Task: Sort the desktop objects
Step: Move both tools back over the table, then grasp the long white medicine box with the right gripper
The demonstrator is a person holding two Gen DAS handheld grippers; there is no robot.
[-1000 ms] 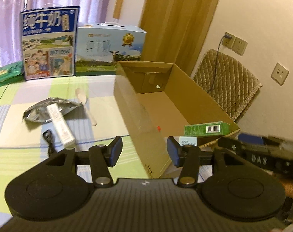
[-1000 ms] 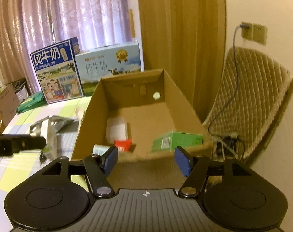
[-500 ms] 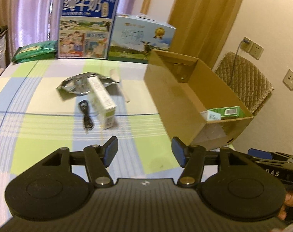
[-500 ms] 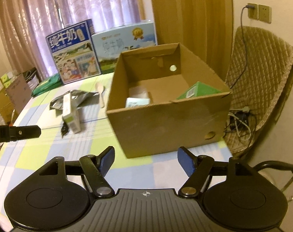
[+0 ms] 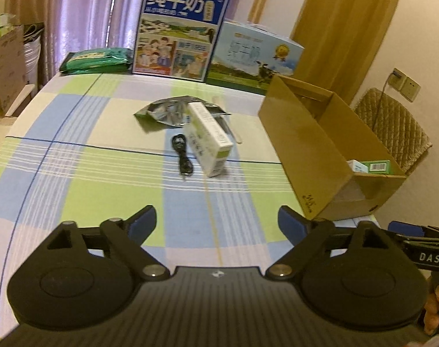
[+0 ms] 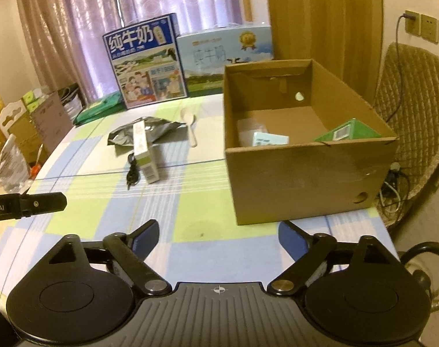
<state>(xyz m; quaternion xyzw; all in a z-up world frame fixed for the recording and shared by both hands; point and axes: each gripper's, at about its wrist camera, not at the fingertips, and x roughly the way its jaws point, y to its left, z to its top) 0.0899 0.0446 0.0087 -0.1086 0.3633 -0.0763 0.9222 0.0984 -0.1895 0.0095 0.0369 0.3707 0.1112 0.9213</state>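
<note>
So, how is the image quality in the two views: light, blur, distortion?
Left wrist view: warm dim light, fisheye bending of the table, soft text on the white carton. Right wrist view: same warm cast, dark corners, cardboard box fairly sharp.

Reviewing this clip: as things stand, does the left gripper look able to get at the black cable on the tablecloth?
Probably yes. The left gripper is open and empty, and only bare tablecloth lies between it and the black cable. The white carton sits close beside the cable, so the tongs have little room there.
</note>
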